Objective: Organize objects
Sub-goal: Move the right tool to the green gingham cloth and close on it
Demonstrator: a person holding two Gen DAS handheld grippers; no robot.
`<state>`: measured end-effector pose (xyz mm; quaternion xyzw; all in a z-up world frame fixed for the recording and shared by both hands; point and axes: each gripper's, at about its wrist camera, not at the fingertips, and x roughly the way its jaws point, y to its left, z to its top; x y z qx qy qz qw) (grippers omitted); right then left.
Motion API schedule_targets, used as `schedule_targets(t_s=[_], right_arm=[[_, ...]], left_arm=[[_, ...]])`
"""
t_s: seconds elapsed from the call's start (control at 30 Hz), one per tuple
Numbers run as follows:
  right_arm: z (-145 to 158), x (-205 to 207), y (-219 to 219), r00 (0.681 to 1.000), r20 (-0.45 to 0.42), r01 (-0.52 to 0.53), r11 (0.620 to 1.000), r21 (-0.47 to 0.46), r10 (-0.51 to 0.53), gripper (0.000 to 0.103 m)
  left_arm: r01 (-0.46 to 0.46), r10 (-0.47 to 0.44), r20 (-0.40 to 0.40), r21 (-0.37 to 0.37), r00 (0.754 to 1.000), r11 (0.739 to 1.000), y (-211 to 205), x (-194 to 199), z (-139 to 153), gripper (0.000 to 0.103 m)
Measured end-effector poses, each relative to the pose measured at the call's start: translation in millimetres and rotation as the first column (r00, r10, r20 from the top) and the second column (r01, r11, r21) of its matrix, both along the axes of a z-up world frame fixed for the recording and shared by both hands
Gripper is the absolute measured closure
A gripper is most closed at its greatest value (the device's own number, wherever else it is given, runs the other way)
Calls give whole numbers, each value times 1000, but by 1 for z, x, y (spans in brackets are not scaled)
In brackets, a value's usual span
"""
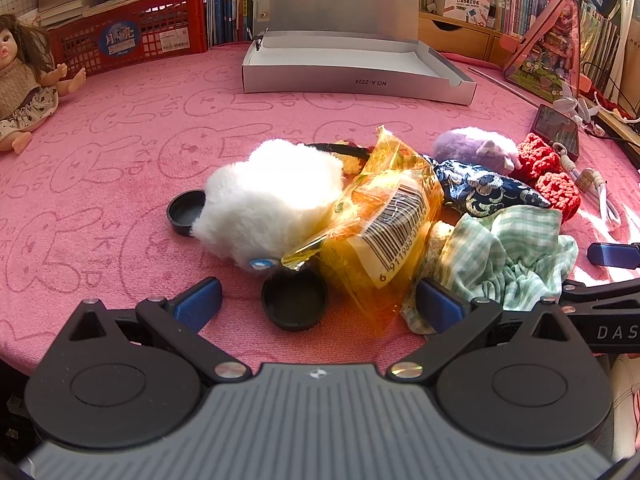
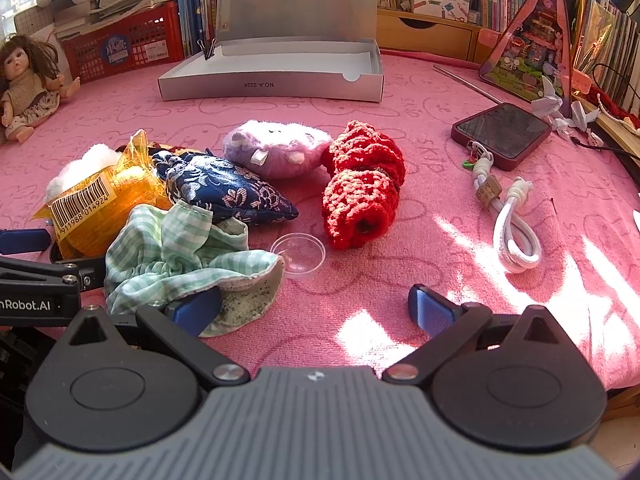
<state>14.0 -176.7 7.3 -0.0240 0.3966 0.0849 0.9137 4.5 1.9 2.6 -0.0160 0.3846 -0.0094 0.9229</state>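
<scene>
Both jaws stand wide and empty: I have the left gripper (image 1: 320, 300) over a black cap (image 1: 295, 303), the right gripper (image 2: 316, 306) beside the checked cloth (image 2: 176, 256). Everything lies heaped mid-counter, before the open silver box (image 2: 272, 84). White plush (image 1: 272, 200) is light and squashy; I'd pinch its body. Orange packet (image 1: 380, 232) looks slippery and crinkly.

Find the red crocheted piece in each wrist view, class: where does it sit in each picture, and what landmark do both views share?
Left wrist: red crocheted piece at the right edge, behind the green checked cloth.
Right wrist: near the centre, right of the purple plush.
Shared landmark: the open silver box at the back.
</scene>
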Motion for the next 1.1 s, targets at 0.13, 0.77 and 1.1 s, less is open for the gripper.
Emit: schedule_targets(t_s=[0.13,0.77,1.1], right_arm=[[2,-6,-4,1000,-6,-18,999,34,18,0],[19,-32,14,974,94,-215,972,94,207,24],[21,-31,17,972,94,-226,964,138,214,67]], left_arm=[[7,-7,17,-1,1000,1000,1,-2,-2,0],[-16,24,38,-202,999,979,23,-13,10,12],[23,-5,119,-154,993,988,12,-21,26,30]])
